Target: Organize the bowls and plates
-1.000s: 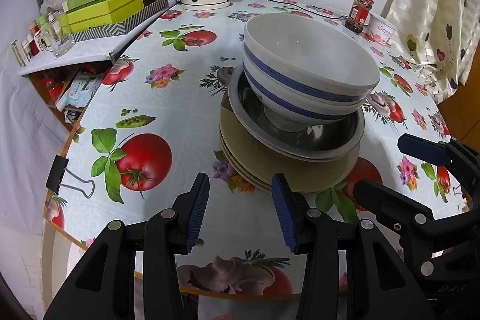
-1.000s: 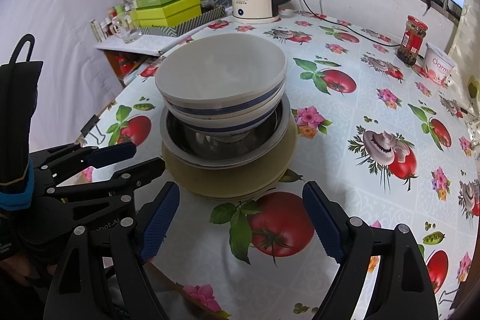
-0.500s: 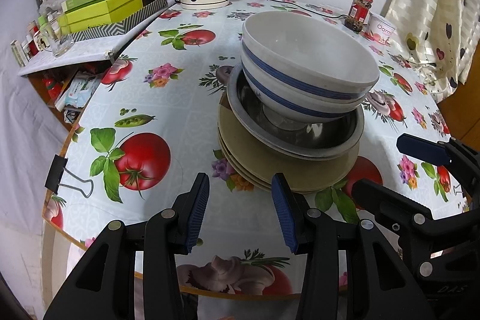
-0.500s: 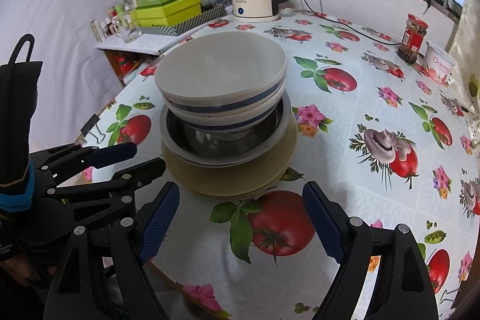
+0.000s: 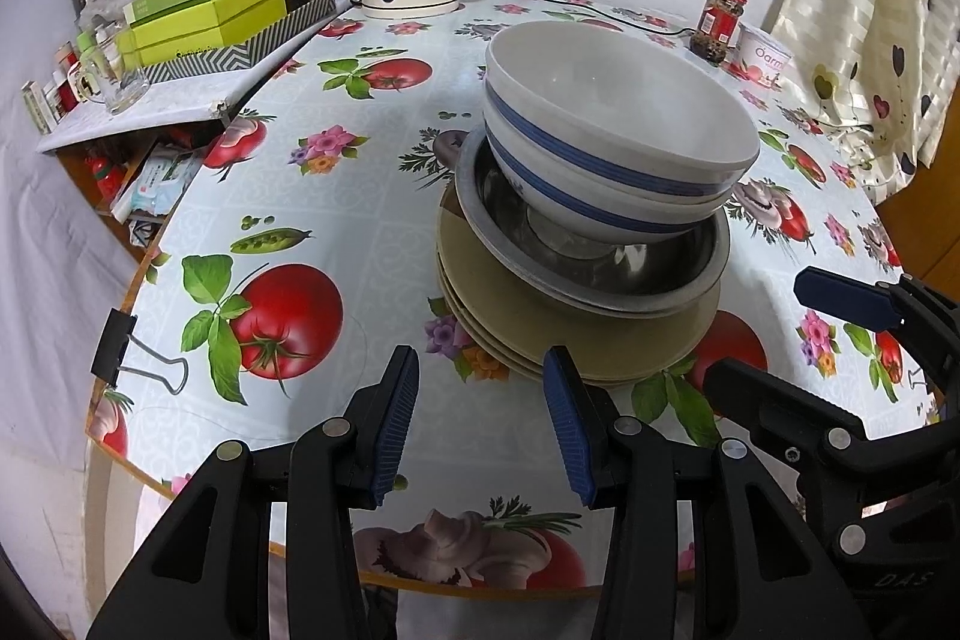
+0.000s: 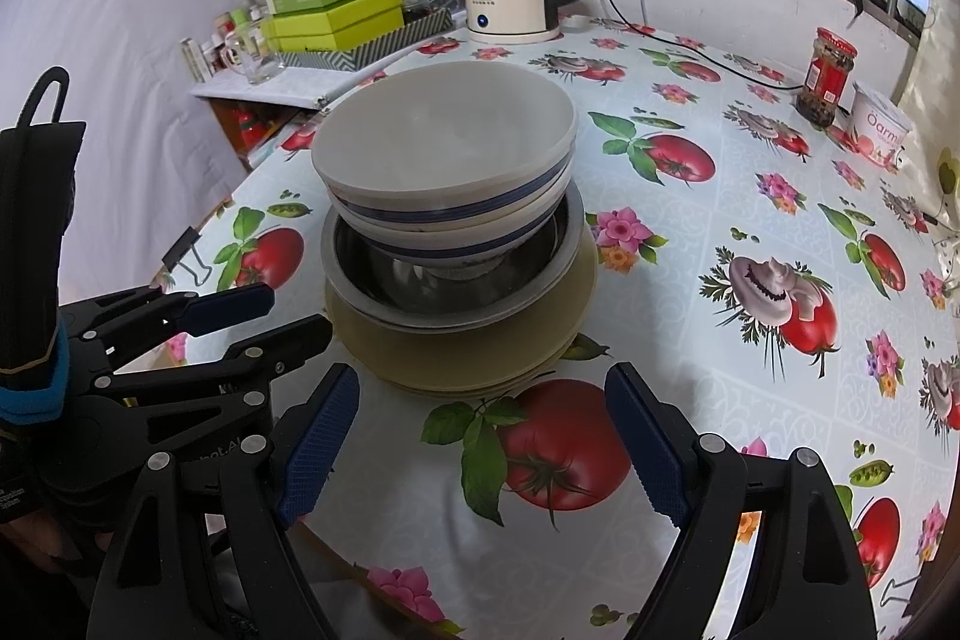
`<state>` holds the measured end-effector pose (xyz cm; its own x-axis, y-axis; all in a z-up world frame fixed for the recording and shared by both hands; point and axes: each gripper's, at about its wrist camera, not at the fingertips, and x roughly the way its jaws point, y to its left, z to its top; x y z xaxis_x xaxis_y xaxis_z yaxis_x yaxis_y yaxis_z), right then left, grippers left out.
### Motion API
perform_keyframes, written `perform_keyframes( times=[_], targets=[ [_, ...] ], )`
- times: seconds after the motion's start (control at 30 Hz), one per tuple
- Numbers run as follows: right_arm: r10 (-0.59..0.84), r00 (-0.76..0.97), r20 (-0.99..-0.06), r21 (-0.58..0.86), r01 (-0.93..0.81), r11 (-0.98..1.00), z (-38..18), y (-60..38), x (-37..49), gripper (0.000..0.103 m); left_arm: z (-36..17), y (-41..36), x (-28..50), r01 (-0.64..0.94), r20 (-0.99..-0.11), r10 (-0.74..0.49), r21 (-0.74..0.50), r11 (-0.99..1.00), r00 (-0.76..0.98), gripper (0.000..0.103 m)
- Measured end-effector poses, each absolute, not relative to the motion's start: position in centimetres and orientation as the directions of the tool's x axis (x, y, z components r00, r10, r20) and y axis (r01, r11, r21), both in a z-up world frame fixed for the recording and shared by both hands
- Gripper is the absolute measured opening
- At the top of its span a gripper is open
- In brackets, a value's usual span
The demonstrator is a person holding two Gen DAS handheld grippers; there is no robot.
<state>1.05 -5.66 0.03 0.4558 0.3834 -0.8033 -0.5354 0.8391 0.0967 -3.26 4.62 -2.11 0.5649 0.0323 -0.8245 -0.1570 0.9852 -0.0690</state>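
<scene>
Stack sits mid-table on the tablecloth (image 5: 312,196): two blue-banded bowls (image 5: 612,142) nested in a steel dish (image 5: 600,268), on tan plates (image 5: 576,346). Over the last second nothing on the table has shifted; bowls look marginally nearer in the left view, possibly only camera drift. Left gripper (image 5: 480,418) holds nothing, fingers parted narrowly, just short of the plate edge. Right gripper (image 6: 480,451) holds nothing, spread wide, aimed at the same stack. Judgement: the stack looks tidy; either the sorting is done or a lift has yet to begin.
</scene>
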Motion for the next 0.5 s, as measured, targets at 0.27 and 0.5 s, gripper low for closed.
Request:
perform_keyframes(
  times=[0.27, 0.5],
  targets=[
    [0.383, 0.455, -0.804, 0.097, -0.535, 0.839, -0.01, -5.63, 1.01, 0.085, -2.12, 4.64, -3.27, -0.157, -0.825, 0.032, -0.069, 0.985, 0.565, 0.045],
    [0.383, 0.454, -0.804, 0.098, -0.535, 0.839, -0.04, -5.67, 0.99, 0.085, -2.11, 4.62, -3.22, -0.156, -0.825, 0.032, -0.069, 0.985, 0.564, 0.045]
  ],
)
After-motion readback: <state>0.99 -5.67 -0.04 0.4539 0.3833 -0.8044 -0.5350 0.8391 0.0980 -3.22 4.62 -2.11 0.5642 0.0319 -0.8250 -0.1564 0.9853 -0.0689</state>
